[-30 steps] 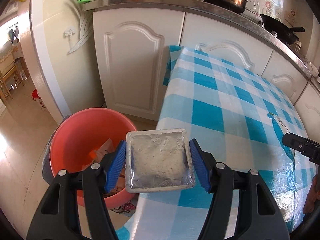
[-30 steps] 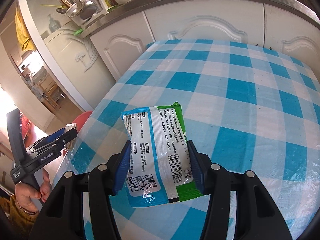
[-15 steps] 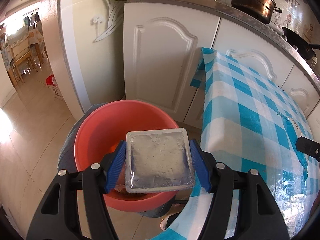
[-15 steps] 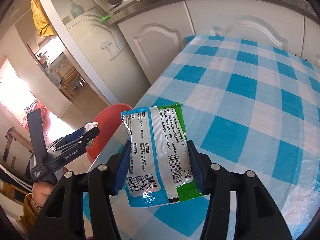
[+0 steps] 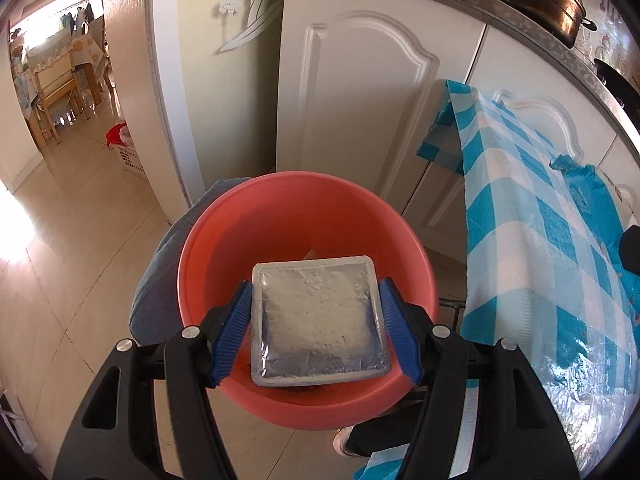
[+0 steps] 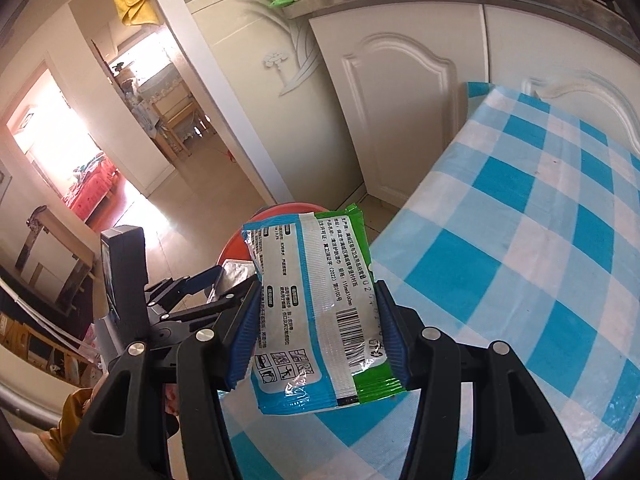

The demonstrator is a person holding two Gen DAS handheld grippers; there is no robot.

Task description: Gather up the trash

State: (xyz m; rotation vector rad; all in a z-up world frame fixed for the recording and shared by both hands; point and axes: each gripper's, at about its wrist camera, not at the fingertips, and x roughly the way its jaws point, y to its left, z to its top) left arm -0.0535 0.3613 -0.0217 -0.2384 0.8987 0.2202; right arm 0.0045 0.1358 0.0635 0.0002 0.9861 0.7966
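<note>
My left gripper (image 5: 316,332) is shut on a square silver foil pouch (image 5: 318,320), which it holds flat above the mouth of a red plastic basin (image 5: 280,216) on the floor. The pouch hides most of the basin's inside. My right gripper (image 6: 318,336) is shut on a blue, white and green printed wipes packet (image 6: 316,312), held over the table's left edge. In the right wrist view the left gripper (image 6: 218,282) with its foil pouch (image 6: 236,272) sits lower left, over the red basin (image 6: 272,216), whose rim peeks out behind the packet.
A table under a blue-and-white checked cloth (image 5: 560,264) stands right of the basin. White cabinet doors (image 5: 360,96) and a counter with a dark pot (image 5: 544,0) are behind. A grey cloth (image 5: 160,272) wraps the basin's left side. Tiled floor (image 5: 60,280) opens to the left.
Both grippers have swung left off the table. The left one with the foil pouch now hangs over the red basin; the right one with the packet has reached the table's left edge.
</note>
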